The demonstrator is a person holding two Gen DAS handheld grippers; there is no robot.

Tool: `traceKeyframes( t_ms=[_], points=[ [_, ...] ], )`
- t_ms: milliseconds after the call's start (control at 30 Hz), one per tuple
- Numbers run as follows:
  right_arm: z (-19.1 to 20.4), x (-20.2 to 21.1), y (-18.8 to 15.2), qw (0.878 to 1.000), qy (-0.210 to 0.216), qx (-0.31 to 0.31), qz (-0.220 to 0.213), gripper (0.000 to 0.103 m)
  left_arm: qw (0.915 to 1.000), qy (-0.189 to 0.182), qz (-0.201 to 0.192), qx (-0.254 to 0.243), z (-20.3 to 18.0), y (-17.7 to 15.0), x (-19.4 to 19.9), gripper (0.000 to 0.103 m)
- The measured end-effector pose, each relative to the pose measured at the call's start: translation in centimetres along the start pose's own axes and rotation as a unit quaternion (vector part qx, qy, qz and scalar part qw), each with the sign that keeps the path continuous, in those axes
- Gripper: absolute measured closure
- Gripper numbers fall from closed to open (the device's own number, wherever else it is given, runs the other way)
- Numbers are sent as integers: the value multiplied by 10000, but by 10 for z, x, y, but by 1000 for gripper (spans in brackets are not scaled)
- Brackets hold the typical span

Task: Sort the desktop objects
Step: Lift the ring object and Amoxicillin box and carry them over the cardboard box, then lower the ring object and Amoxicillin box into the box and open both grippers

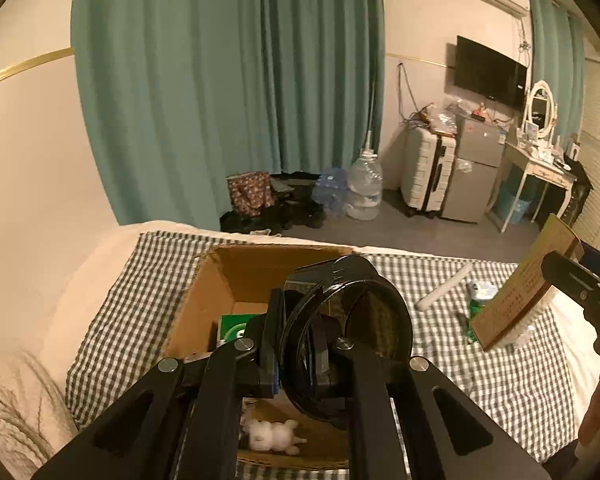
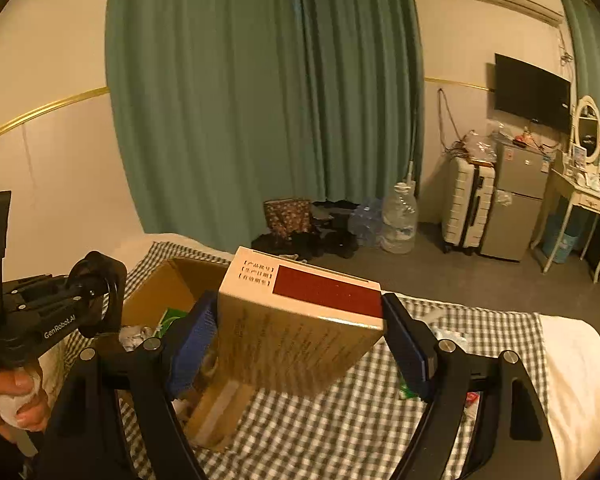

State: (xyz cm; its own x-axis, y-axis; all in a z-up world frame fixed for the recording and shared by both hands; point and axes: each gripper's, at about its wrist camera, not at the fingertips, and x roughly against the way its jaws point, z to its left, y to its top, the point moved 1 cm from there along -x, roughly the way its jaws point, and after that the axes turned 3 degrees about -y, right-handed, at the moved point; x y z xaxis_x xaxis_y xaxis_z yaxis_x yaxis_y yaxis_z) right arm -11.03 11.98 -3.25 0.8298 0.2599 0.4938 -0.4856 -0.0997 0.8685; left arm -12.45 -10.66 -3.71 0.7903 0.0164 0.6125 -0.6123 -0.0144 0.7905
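My left gripper (image 1: pixel 300 344) is shut on a round black disc-shaped object (image 1: pixel 352 332), holding it on edge above an open cardboard box (image 1: pixel 236 276). Inside the box lie a green packet (image 1: pixel 232 328) and a small white plush toy (image 1: pixel 274 436). My right gripper (image 2: pixel 300 344) has its blue pads (image 2: pixel 192 344) pressed on both sides of a tan carton with a dark red panel (image 2: pixel 312 296), lifted off the checked cloth just right of the cardboard box (image 2: pixel 168 284). In the right wrist view the left gripper (image 2: pixel 96 300) and its black disc (image 2: pixel 114 296) hover at the left.
A checked cloth (image 1: pixel 480 380) covers the pale bedding. On it, right of the box, lie a white tube (image 1: pixel 444 286), a small pale packet (image 1: pixel 482 290) and a green wrapper (image 1: pixel 474 320). A hand (image 2: pixel 8 396) grips the left tool. Beyond the edge is floor with a water jug (image 1: pixel 364 188).
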Motion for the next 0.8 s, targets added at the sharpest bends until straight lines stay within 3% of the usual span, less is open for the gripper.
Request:
traceKeyframes(
  t_ms=[467,800],
  points=[
    [63,-61,8,9982,534,239,135,23,9985,242,447,195,43,-23,-42,94],
    [97,-119,-5,9954,731,374,496,23,9952,291,890,269,63,-42,-80,94]
  ],
)
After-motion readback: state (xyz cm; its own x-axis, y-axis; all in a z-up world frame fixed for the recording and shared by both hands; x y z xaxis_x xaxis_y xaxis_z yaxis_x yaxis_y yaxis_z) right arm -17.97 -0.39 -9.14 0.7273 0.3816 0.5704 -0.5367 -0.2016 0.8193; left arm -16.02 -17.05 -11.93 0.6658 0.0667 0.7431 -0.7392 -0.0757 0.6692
